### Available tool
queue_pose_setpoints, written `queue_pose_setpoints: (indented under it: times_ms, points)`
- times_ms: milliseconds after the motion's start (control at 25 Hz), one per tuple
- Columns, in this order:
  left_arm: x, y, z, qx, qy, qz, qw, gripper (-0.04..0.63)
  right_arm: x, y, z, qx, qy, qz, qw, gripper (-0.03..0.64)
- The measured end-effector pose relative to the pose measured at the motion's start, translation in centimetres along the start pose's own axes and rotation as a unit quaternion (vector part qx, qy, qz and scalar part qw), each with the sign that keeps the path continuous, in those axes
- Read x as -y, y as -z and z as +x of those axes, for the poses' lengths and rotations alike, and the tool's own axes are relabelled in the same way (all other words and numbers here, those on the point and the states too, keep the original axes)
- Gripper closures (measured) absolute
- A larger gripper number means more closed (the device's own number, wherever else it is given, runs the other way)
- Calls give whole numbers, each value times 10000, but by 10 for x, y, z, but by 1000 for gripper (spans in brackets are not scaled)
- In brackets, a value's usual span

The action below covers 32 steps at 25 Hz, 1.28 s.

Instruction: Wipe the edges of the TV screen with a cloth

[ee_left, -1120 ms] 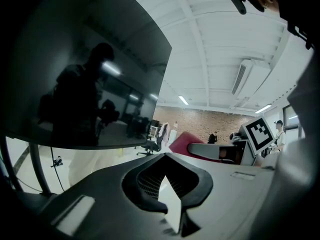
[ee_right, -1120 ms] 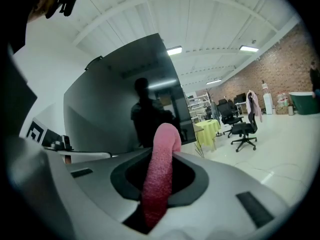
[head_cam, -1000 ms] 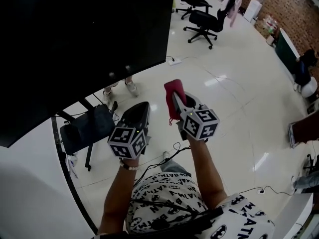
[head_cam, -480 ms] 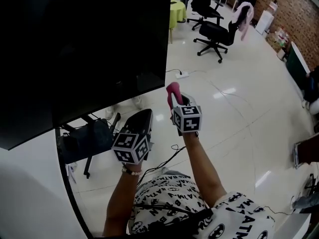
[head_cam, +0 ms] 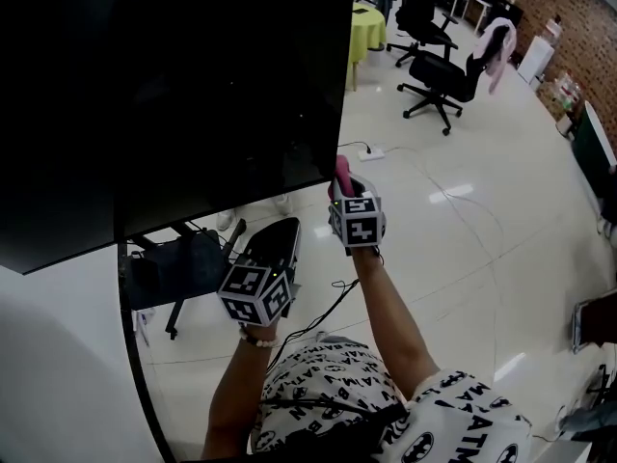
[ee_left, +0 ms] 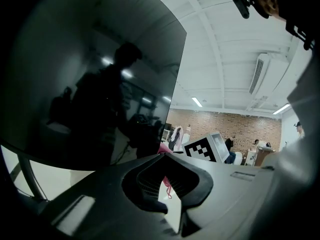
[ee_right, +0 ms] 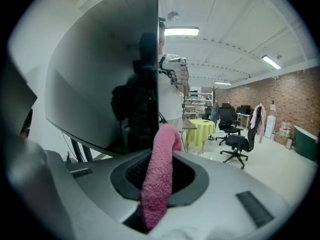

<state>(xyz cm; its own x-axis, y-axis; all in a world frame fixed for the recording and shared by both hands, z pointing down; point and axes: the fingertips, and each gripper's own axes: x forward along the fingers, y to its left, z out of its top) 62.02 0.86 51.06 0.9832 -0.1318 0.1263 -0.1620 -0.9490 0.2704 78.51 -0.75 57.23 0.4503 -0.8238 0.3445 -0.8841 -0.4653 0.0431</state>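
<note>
The TV screen (head_cam: pixel 174 95) is a big black panel filling the upper left of the head view. My right gripper (head_cam: pixel 344 185) is shut on a pink cloth (head_cam: pixel 341 172), which stands up from the jaws beside the screen's lower right corner. In the right gripper view the pink cloth (ee_right: pixel 159 174) rises out of the right gripper (ee_right: pixel 156 181), its tip next to the TV screen (ee_right: pixel 110 84) at its right edge; touch cannot be told. My left gripper (head_cam: pixel 285 228) hangs lower, below the screen's bottom edge, jaws together and empty. In its own view the left gripper (ee_left: pixel 161 156) points past the TV screen (ee_left: pixel 90 84).
A dark chair with a bag (head_cam: pixel 178 263) stands under the screen next to the curved stand leg (head_cam: pixel 130 355). A power strip (head_cam: pixel 371 152) and cables lie on the glossy floor. Office chairs (head_cam: pixel 453 70) and a yellow-green table (head_cam: pixel 366 22) stand farther back.
My right gripper has carried the pink cloth up and forward to the screen's lower right corner. The left gripper has barely shifted.
</note>
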Motion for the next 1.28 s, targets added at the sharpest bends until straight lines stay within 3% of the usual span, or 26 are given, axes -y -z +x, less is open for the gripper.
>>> queue_pose_setpoints:
  times_ms: [280,560,880,1280]
  points:
    - [-5,-14,-3,36,-43,137,9999,594,-8,-36,-16,293,46,-308,9991,549]
    - [7,-55,1,271,147,471,9984,594,-5,-89,-25,742,175,-488,9959,549]
    - [18,-131,14,535,95,1076,9927,594,5,-171,-46,1282,357,-826,9877,550]
    - [26,-208,38,832,110,1298,9880,594,12,-243,-69,1637,346,-1140,9793,549]
